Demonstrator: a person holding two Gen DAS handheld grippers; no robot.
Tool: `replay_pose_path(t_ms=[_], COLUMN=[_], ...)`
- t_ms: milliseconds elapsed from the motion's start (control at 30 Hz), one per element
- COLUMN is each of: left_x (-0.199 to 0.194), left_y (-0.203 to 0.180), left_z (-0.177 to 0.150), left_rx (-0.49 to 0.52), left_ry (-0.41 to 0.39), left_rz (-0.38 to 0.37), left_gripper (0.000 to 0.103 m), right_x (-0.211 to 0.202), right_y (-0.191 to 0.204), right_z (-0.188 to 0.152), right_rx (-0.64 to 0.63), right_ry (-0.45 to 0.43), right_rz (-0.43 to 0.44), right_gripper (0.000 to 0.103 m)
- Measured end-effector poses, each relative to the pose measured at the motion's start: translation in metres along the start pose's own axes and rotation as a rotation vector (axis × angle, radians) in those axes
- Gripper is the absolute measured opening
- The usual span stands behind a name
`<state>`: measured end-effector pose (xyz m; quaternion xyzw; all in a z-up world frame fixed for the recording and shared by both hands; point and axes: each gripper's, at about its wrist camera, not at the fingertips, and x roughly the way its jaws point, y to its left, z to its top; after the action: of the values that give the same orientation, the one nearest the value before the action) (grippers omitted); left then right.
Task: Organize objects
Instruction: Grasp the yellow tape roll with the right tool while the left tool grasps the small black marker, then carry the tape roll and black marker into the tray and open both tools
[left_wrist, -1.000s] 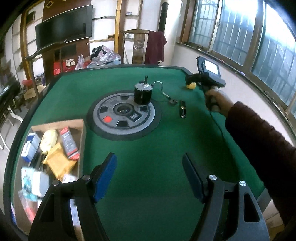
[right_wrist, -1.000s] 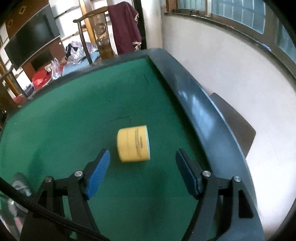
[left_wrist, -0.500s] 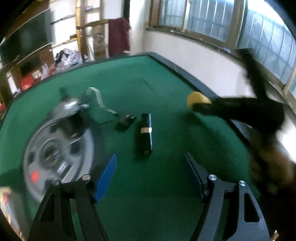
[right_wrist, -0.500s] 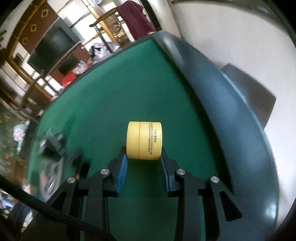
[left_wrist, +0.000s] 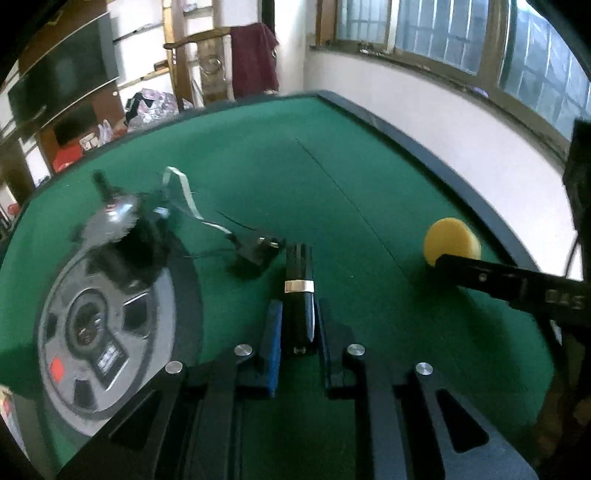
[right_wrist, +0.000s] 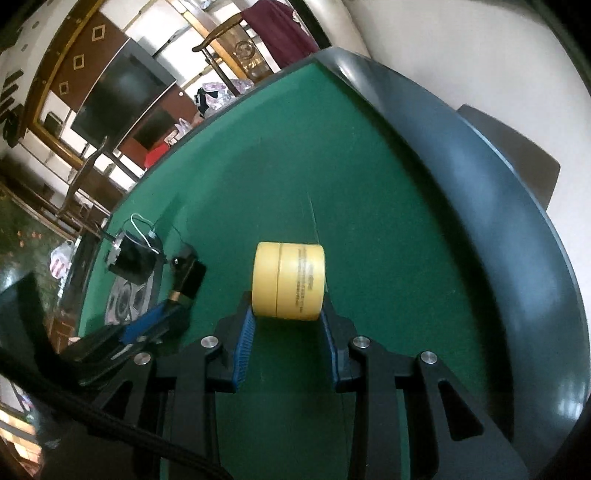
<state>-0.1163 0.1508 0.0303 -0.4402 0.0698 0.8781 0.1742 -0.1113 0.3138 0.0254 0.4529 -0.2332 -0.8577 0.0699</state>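
My left gripper (left_wrist: 295, 325) is shut on a slim black device with a metal band (left_wrist: 299, 291), which lies on the green table. My right gripper (right_wrist: 288, 317) is shut on a yellow round jar (right_wrist: 290, 278) and holds it on its side over the felt near the table's right rim. The jar also shows in the left wrist view (left_wrist: 450, 240), with the right gripper's finger in front of it. The left gripper and black device show in the right wrist view (right_wrist: 166, 306).
A black motor with a white cable (left_wrist: 129, 236) stands on the grey round centre panel (left_wrist: 92, 332). A black plug (left_wrist: 258, 251) lies beside the device. The dark table rim (right_wrist: 480, 206) curves along the right. Chairs and shelves stand beyond the table.
The left gripper moved forward to the black device and shut on it. The right gripper, shut on the yellow jar half a second ago, still holds it and has tilted left.
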Motion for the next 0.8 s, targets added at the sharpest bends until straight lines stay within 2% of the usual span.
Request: replay_pose_path(t_ms=[267, 367, 467, 533, 633, 733, 800], left_x=[-0.086, -0.126, -0.158, -0.18, -0.209, -0.221, -0.235], left_y=[0.033, 0.06, 0.078, 0.093, 0.115, 0.146, 0.162], left_z=[-0.037, -0.061, -0.081, -0.095, -0.122, -0.142, -0.159], left_rx=[-0.076, -0.126, -0.165, -0.185, -0.216, -0.258, -0.294], left_ry=[-0.091, -0.144, -0.187, -0.217, -0.255, -0.276, -0.3], left_rz=[-0.01, -0.004, 0.002, 0.006, 0.009, 0.014, 0.011], left_gripper=[0.014, 0.014, 0.014, 0.014, 0.014, 0.014, 0.014], right_x=[-0.005, -0.007, -0.012, -0.018, -0.029, -0.031, -0.031], right_y=[0.015, 0.03, 0.052, 0.069, 0.106, 0.138, 0.143], right_z=[-0.01, -0.015, -0.029, -0.041, -0.064, -0.08, -0.083], right_rx=[-0.068, -0.122, -0.178, -0.202, -0.271, -0.352, -0.337], right_ry=[-0.022, -0.035, -0.04, -0.028, -0.023, -0.021, -0.041], right_rz=[0.006, -0.004, -0.018, 0.014, 0.051, 0.025, 0.012], right_gripper=[0.029, 0.029, 0.029, 0.02, 0.02, 0.02, 0.023])
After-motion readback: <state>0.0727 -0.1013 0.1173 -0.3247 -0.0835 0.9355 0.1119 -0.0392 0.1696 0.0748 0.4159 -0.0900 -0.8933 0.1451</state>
